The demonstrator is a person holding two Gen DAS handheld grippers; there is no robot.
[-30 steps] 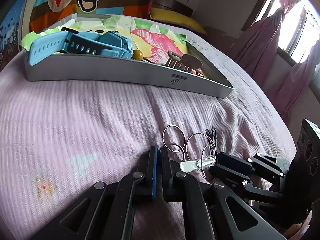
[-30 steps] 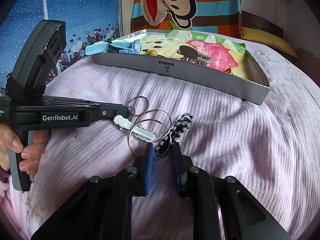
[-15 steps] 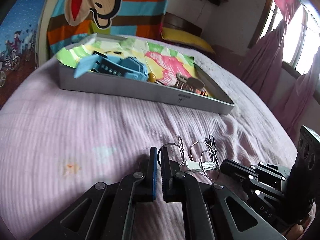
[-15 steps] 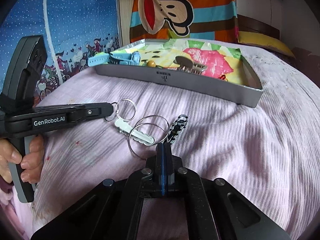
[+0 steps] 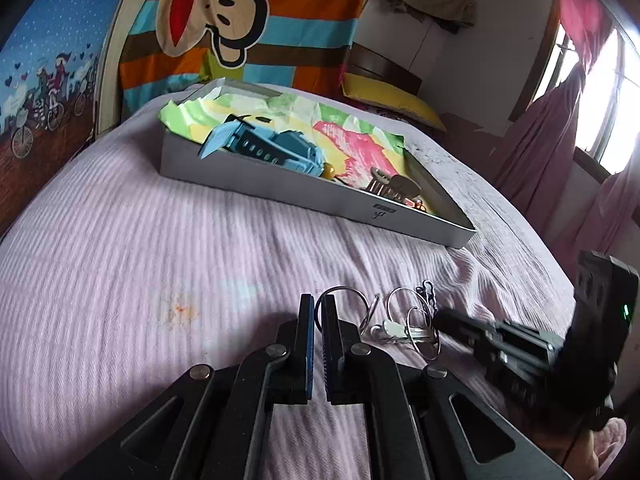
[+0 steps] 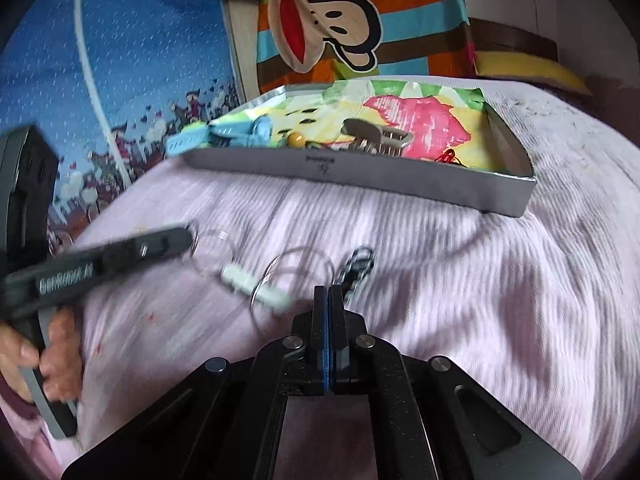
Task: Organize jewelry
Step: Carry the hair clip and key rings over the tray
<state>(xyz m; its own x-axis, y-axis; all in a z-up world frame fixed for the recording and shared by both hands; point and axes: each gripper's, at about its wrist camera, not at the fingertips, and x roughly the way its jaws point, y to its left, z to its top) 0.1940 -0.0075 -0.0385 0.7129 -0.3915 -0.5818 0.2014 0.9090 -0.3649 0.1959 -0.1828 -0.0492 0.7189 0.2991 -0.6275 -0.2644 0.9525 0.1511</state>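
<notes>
A bunch of metal key rings with a white-capped key point(image 5: 396, 329) lies on the pink bedspread. My left gripper point(image 5: 318, 306) is shut on one key ring point(image 5: 345, 293) of the bunch. A black-and-white checkered strap point(image 6: 359, 266) hangs from the same bunch, and my right gripper point(image 6: 328, 292) is shut on its near end. In the right wrist view the left gripper point(image 6: 187, 236) comes in from the left, with the white-capped key point(image 6: 256, 286) blurred between the two grippers. The grey tray point(image 5: 280, 189) stands farther back.
The tray point(image 6: 360, 178) has a colourful paper lining and holds a blue watch point(image 5: 264, 148), a yellow bead point(image 5: 329, 169) and a brown hair claw point(image 6: 372, 136). A hand point(image 6: 44, 356) holds the left gripper's handle. A cartoon blanket and a wall stand behind the bed.
The right gripper has shut on the strap's end. The left gripper has taken one ring, and both grippers have drawn back from the tray with the bunch strung between them.
</notes>
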